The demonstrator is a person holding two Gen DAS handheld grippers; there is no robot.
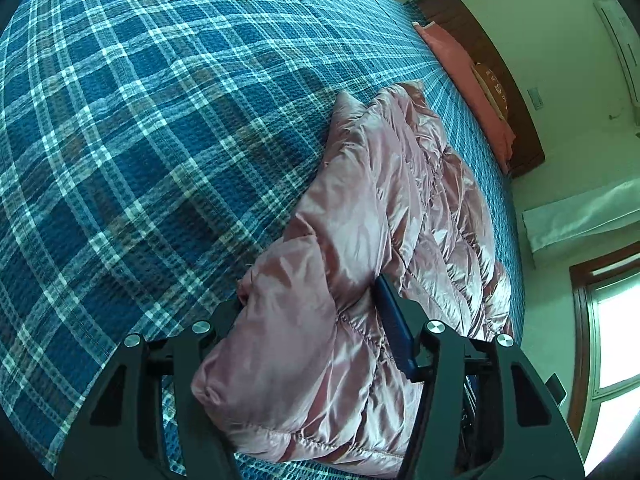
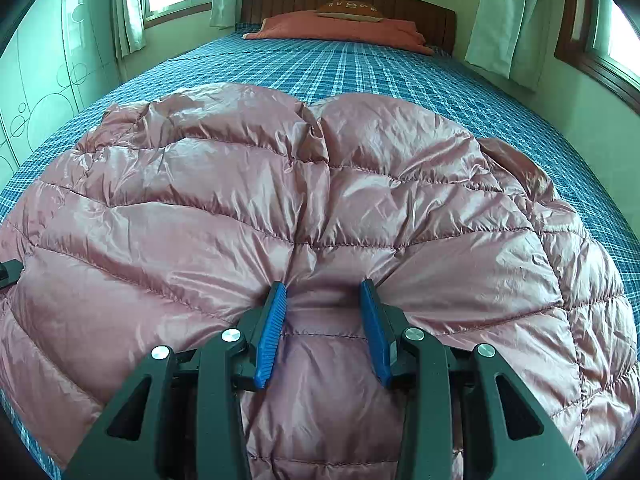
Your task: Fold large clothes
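My left gripper has its fingers spread wide, a puffy fold of the pink down jacket bulging between them, not pinched. My right gripper is spread too, blue pads pressed into the quilting. The jacket lies across the near end of the plaid bed, close to its right edge. Plenty of bare bedspread toward the pillow.

Pink quilted jacket bulks across the near end of the bed, filling the gap in both claws. Beyond jacket: open plaid bedspread up to the pillow at the headboard. Left of jacket: wide bare bedspread.
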